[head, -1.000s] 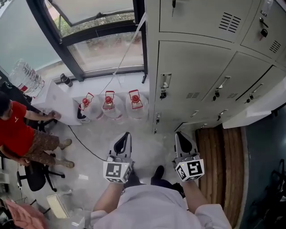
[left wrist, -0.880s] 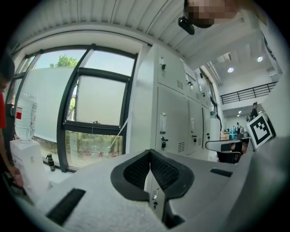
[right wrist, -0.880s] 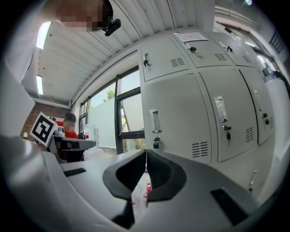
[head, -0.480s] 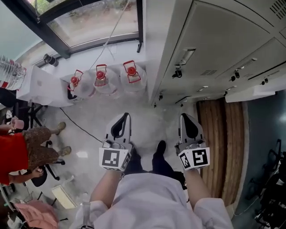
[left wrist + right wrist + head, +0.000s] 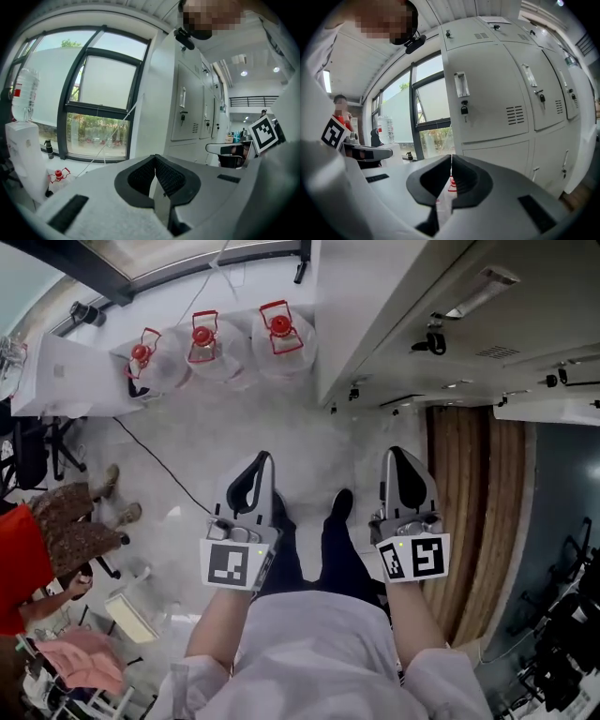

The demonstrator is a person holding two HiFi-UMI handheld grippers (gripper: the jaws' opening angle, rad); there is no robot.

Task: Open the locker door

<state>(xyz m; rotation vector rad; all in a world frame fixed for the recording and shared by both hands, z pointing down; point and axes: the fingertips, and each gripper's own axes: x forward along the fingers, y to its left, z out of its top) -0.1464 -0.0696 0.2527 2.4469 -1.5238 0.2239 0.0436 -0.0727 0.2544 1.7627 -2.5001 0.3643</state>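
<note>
Presently on hand: left gripper [image 5: 155,158], jaws pressed together at the tips with nothing between them, held low in front of the person's body and pointing toward the window [image 5: 101,117]. Right gripper [image 5: 451,157], jaws likewise closed and empty, held level with the left one and well apart from it, pointing toward the lockers [image 5: 422,306]. Locker door [image 5: 487,91], pale grey and closed, ahead of the right gripper and clear of it. It is fitted with a recessed handle [image 5: 461,84] near its left edge, a small dark lock just below that, and a slotted vent further right. Further doors of the same bank stand to its right and above. Three clear water jugs [image 5: 204,343] with red caps stand in a row on the pale floor [image 5: 234,442] below the window, left of the lockers. One bystander [image 5: 19,568] in a red top is at the far left edge of the head view.
</note>
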